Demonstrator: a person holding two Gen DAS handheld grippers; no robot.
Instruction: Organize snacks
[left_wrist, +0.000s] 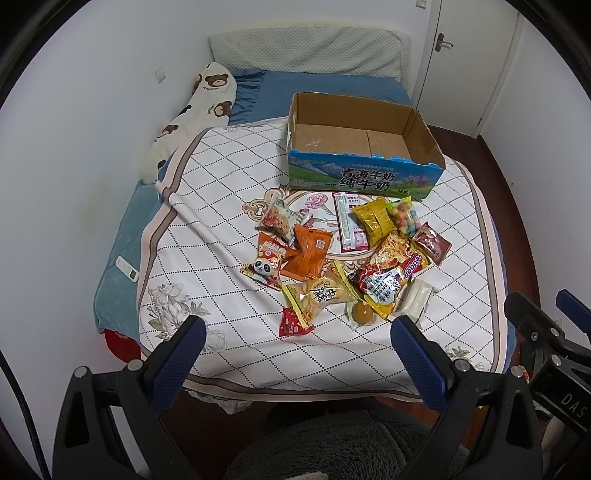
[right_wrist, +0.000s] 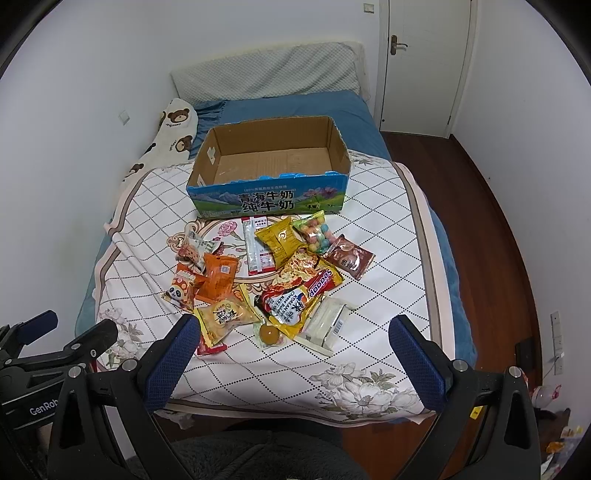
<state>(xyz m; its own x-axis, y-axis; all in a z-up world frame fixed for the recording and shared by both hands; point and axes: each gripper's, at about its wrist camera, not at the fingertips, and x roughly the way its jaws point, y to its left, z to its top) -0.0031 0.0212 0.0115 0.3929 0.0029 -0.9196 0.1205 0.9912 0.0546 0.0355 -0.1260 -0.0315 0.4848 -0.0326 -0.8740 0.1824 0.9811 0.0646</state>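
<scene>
Snacks (left_wrist: 343, 258) heaped before empty box (left_wrist: 364, 184); both grippers open.

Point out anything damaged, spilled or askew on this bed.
The milk carton box has a ragged, torn top rim along its blue front. The snack packets, like the Sedaap noodle pack, lie heaped and overlapping. Nothing looks spilled.

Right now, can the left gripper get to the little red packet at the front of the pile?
Probably yes. The left gripper is open and holds nothing, and the red packet lies at the pile's near edge, just ahead of it. Only a yellow bag overlaps its far corner.
</scene>
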